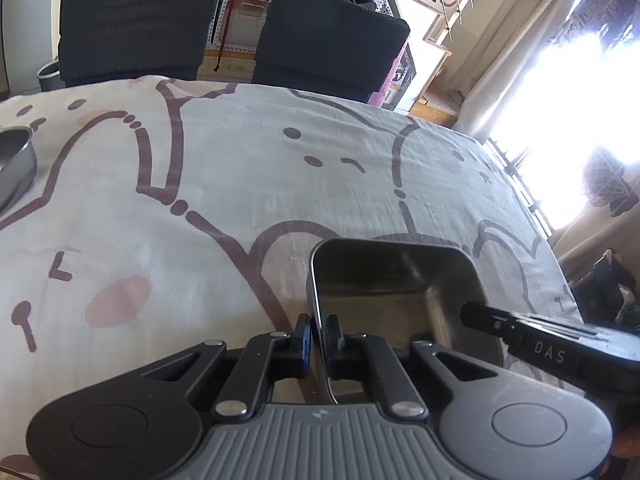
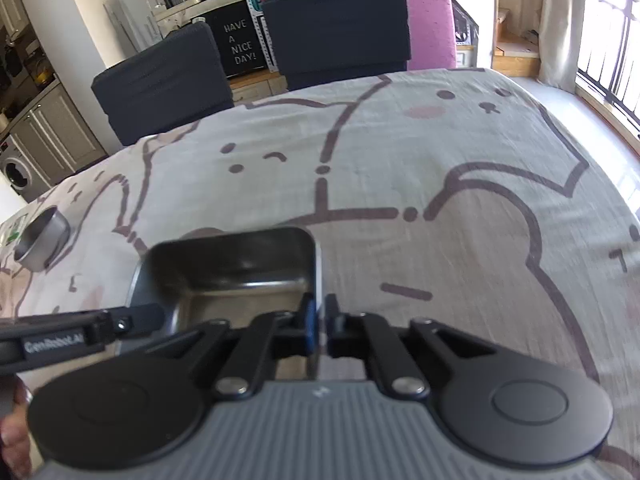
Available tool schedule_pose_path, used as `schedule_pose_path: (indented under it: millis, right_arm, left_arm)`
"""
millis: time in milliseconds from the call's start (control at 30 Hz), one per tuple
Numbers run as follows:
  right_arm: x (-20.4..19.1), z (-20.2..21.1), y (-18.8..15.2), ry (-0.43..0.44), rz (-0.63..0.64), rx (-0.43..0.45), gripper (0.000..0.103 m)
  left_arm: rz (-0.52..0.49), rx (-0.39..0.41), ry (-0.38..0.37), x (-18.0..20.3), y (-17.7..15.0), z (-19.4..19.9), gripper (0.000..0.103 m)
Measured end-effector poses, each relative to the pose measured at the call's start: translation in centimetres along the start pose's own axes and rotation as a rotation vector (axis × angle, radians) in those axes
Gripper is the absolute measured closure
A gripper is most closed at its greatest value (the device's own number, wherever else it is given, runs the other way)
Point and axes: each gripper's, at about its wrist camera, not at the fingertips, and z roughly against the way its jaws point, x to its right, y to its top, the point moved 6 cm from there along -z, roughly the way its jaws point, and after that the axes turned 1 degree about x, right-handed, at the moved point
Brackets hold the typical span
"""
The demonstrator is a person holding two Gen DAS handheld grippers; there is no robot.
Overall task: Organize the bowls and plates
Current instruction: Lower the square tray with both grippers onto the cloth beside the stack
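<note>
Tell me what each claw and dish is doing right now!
Left claw: shut on the square tray's left wall.
Right claw: shut on the tray's right wall.
Square metal tray: upright, empty, held by both claws.
Round metal bowl: upright on the tablecloth, untouched.

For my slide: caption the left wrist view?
Left gripper shut on square steel tray's left wall; right gripper alongside.

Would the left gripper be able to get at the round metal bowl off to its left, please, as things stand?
Probably not right now. The left gripper has its jaws shut on the rim of the square metal tray, as does the right gripper. The cloth towards the round bowl looks bare, so it could after releasing.
</note>
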Motion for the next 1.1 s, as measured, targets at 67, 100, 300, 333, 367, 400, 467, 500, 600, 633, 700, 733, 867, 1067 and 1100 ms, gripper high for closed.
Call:
schedule_pose_path:
  millis: [67, 100, 300, 333, 367, 400, 467, 500, 600, 633, 700, 733, 867, 1067, 1100]
  right_arm:
    - [-0.5, 0.5, 0.3, -0.018, 0.029, 0.011, 0.099]
    - [-0.7, 0.9, 0.4, -0.020, 0.042, 0.023, 0.100]
    - [-1.1, 4.3, 1.0, -0.002, 0.034, 0.063, 0.100]
    - [-1.1, 5.2, 1.0, 0.000, 0.033, 0.074, 0.100]
    - [-1.1, 6.0, 1.0, 0.004, 0.030, 0.083, 0.100]
    - [-1.1, 6.8, 0.9, 0.008, 0.027, 0.090, 0.100]
    - [-1.2, 8.3, 0.6, 0.012, 0.028, 0.098, 0.100]
    - [-1.3, 9.1, 0.3, 0.012, 0.035, 0.100, 0.100]
    - [-1.7, 11.1, -0.6, 0.007, 0.058, 0.102, 0.100]
    - [-1.9, 11.8, -0.9, 0.007, 0.063, 0.106, 0.100]
    - [-2.3, 13.2, -1.4, 0.010, 0.074, 0.114, 0.100]
    - [-2.6, 13.9, -1.7, 0.012, 0.083, 0.121, 0.100]
    - [-3.1, 16.1, -3.3, -0.010, 0.131, 0.124, 0.100]
    - [-3.5, 18.1, -5.2, -0.041, 0.164, 0.107, 0.100]
    - [-3.6, 18.3, -5.6, -0.049, 0.174, 0.102, 0.100]
  left_arm:
    - [-0.001, 0.011, 0.000, 0.2, 0.1, 0.7, 0.096]
    - [0.000, 0.018, -0.004, 0.3, 0.1, 1.1, 0.096]
    - [-0.001, 0.064, -0.022, 1.7, 0.6, 4.7, 0.096]
    - [-0.008, 0.068, -0.023, 2.0, 0.5, 5.4, 0.096]
    - [-0.019, 0.073, -0.022, 2.4, 0.4, 6.1, 0.096]
    - [-0.032, 0.078, -0.020, 2.8, 0.3, 6.8, 0.096]
    - [-0.064, 0.080, -0.013, 3.4, -0.2, 8.1, 0.095]
    - [-0.081, 0.081, -0.008, 3.8, -0.6, 8.7, 0.095]
    - [-0.130, 0.078, 0.012, 4.6, -1.8, 10.4, 0.095]
    - [-0.145, 0.074, 0.019, 4.8, -2.2, 10.9, 0.095]
    - [-0.173, 0.061, 0.033, 5.1, -3.1, 11.4, 0.095]
    - [-0.183, 0.055, 0.037, 5.2, -3.4, 11.6, 0.095]
    - [-0.204, 0.034, 0.044, 5.6, -4.7, 12.7, 0.095]
    - [-0.244, 0.000, 0.048, 6.4, -6.8, 13.0, 0.094]
    - [-0.253, -0.010, 0.052, 6.5, -7.2, 12.8, 0.094]
